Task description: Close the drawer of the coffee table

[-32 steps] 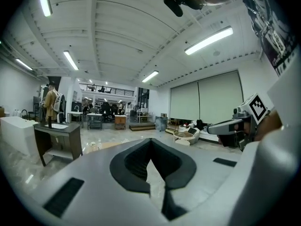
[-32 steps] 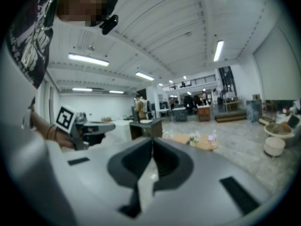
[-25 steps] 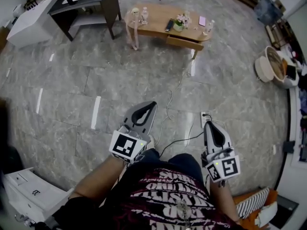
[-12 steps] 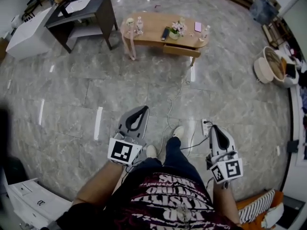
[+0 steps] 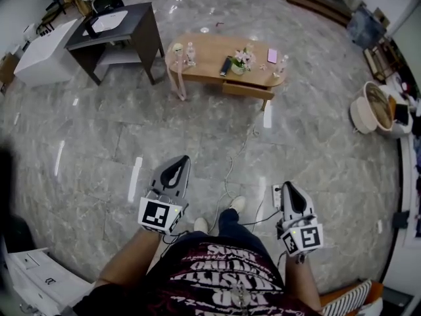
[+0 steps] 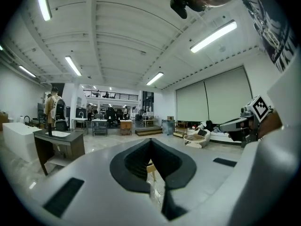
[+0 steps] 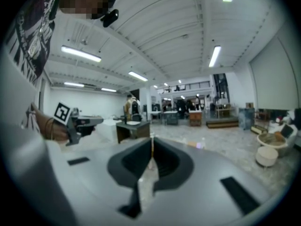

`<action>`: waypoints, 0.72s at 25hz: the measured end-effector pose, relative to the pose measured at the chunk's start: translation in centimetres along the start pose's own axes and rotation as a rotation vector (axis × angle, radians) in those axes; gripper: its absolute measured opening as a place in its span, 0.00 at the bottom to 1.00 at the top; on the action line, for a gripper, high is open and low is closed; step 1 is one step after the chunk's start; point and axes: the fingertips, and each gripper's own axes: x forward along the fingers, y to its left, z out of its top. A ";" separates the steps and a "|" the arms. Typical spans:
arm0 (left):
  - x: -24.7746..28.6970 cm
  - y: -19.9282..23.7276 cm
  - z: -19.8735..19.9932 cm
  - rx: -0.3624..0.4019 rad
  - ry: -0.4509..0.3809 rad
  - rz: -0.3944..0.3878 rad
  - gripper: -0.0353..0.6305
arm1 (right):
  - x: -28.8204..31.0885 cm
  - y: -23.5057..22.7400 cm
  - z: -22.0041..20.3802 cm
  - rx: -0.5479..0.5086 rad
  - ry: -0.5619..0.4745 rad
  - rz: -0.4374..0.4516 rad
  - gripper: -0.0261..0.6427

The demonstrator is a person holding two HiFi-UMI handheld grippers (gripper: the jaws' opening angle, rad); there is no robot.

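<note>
The wooden coffee table (image 5: pixel 210 61) stands far across the marble floor in the head view, with small items on its top. Its drawer (image 5: pixel 247 90) sticks out a little from the near side under the top. My left gripper (image 5: pixel 182 160) is low in front of me, shut, nothing between its jaws. My right gripper (image 5: pixel 289 185) is beside it on the right, also shut and empty. Both point toward the table, well short of it. Through the left gripper's (image 6: pixel 151 141) closed jaws a bit of the table (image 6: pixel 149 169) shows. The right gripper (image 7: pixel 151 139) view shows only closed jaws.
A dark desk (image 5: pixel 118 28) and a white cabinet (image 5: pixel 41 51) stand at the far left. A round cream basket (image 5: pixel 371 104) sits at the right. A white cable (image 5: pixel 230 170) and a power strip (image 5: pixel 276 195) lie on the floor between me and the table.
The coffee table has slid lower in the head view as the view shifts. Both grippers stay shut and have shifted slightly left in the picture.
</note>
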 end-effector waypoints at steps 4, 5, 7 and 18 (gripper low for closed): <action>3.7 -0.5 0.2 -0.001 0.012 -0.002 0.09 | 2.1 -3.0 0.5 -0.010 0.000 0.004 0.09; 4.6 -0.5 0.1 -0.004 0.017 0.001 0.09 | 2.6 -3.8 0.7 -0.009 -0.001 0.002 0.09; 6.2 -0.6 -0.1 -0.009 0.026 0.005 0.09 | 3.6 -5.3 1.2 -0.005 -0.006 -0.001 0.09; 14.6 -1.6 1.3 0.011 0.031 0.063 0.09 | 7.3 -14.0 3.5 -0.002 -0.053 0.022 0.09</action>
